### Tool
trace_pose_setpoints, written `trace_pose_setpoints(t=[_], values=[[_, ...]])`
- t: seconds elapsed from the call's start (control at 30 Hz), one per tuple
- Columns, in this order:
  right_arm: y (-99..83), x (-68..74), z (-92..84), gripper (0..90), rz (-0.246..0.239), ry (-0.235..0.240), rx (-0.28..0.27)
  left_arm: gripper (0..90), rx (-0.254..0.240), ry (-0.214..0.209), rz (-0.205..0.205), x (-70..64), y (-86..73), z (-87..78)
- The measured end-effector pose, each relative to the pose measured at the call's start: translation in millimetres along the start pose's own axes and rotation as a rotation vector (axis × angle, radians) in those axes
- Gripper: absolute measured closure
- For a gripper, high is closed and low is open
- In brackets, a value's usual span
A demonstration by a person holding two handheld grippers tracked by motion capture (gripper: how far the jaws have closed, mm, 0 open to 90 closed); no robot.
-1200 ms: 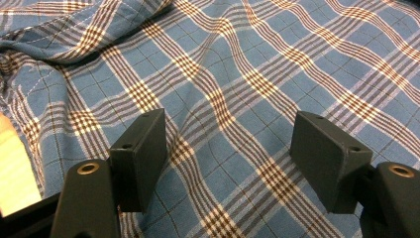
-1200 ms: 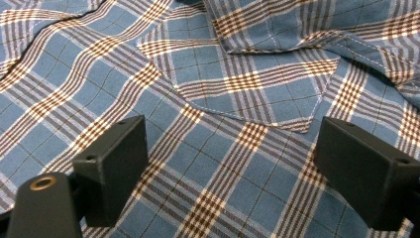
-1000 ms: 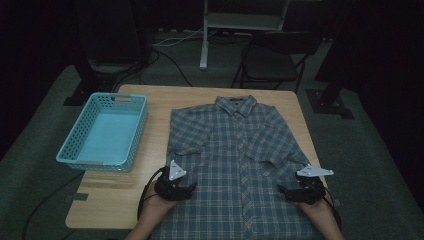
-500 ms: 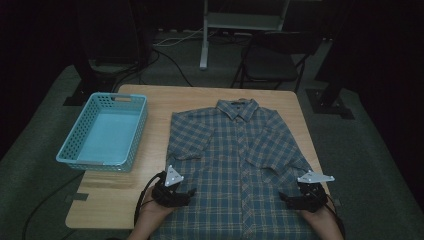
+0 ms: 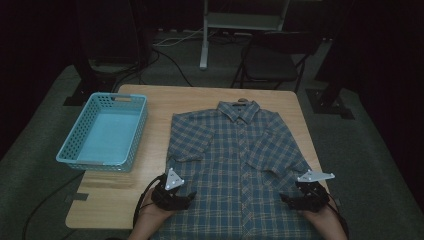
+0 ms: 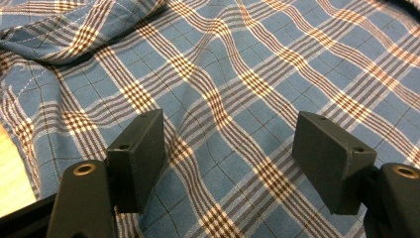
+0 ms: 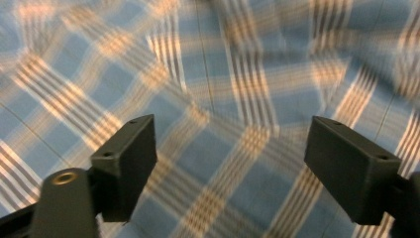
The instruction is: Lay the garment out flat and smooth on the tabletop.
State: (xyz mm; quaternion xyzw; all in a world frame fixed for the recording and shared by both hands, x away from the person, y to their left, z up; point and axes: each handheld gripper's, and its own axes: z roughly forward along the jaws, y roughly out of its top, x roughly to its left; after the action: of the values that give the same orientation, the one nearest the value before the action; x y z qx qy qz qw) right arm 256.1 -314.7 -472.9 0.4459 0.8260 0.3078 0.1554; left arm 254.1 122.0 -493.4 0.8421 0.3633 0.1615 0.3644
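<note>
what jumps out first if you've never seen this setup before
A blue plaid shirt lies spread flat, collar away from the person, across the right part of the wooden table. Left of it sits a light blue plastic basket at the table's left edge. The left gripper and the right gripper sit over the shirt's lower corners, jaws open above the cloth; the right gripper's jaws have just been closing, nothing pinched yet.

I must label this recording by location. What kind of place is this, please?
Probably a lab or studio set up for recording, not a home. A lone wooden table stands on dark carpet with cables across the floor, a folding chair and equipment stands behind. On it lie a plaid shirt and a blue basket.
</note>
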Motion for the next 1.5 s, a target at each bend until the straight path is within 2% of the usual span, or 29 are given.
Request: trace_pose_setpoints(t=[0.1,0.2,0.33,0.43,0.6,0.67,0.73,0.83,0.87,0.97,1.1,1.2,1.27,1.33,1.47,1.5], values=[[25.3,1.6,-8.5,28.4,-0.039,0.018,-0.072,29.7,-0.002,0.010,0.001,-1.8,0.0,0.6],[54.6,4.0,-8.3,31.9,-0.105,0.032,-0.103,29.7,-0.002,0.013,0.001,-2.2,0.0,0.7],[86.6,4.9,9.8,34.7,-0.168,0.081,-0.087,29.7,-0.001,0.011,0.003,-2.7,0.0,0.8],[100.4,6.8,29.6,35.2,-0.185,0.120,-0.058,29.6,0.001,0.009,0.007,-2.3,0.1,0.5],[107.2,11.9,58.0,35.2,-0.203,0.155,0.009,29.7,0.002,-0.025,0.002,1.6,0.4,-3.1],[106.9,11.4,66.1,35.3,-0.203,0.157,0.034,29.7,-0.032,-0.029,-0.021,4.7,0.8,-9.6],[105.9,9.9,71.5,35.3,-0.198,0.156,0.050,29.7,-0.077,-0.047,-0.035,7.2,1.4,-18.0],[104.4,8.1,76.1,35.3,-0.196,0.149,0.061,29.7,-0.115,-0.068,-0.045,8.8,1.7,-29.5],[104.1,7.8,77.0,35.5,-0.196,0.148,0.063,29.6,-0.115,-0.079,-0.044,9.2,1.4,-33.9],[103.6,7.1,80.1,37.3,-0.212,0.128,0.074,29.7,-0.123,-0.071,-0.039,9.2,-2.2,-41.2],[104.4,5.3,84.7,48.7,-0.225,0.123,0.090,29.7,-0.083,-0.069,-0.039,8.6,-9.9,-36.6],[105.8,6.4,86.2,49.9,-0.244,0.130,0.098,29.6,-0.069,-0.072,-0.043,8.4,-14.5,-31.9],[106.9,6.7,85.6,49.8,-0.243,0.140,0.092,29.6,-0.069,-0.076,-0.042,8.8,-15.6,-30.1],[107.8,7.0,85.6,49.8,-0.248,0.157,0.087,29.5,-0.071,-0.062,-0.046,8.7,-15.6,-28.9],[108.4,9.8,87.8,51.7,-0.268,0.166,0.097,20.0,-0.100,-0.055,-0.069,8.1,-14.6,-28.7],[108.4,10.3,89.0,52.4,-0.278,0.166,0.098,19.9,-0.104,-0.052,-0.072,7.3,-14.2,-28.8]])
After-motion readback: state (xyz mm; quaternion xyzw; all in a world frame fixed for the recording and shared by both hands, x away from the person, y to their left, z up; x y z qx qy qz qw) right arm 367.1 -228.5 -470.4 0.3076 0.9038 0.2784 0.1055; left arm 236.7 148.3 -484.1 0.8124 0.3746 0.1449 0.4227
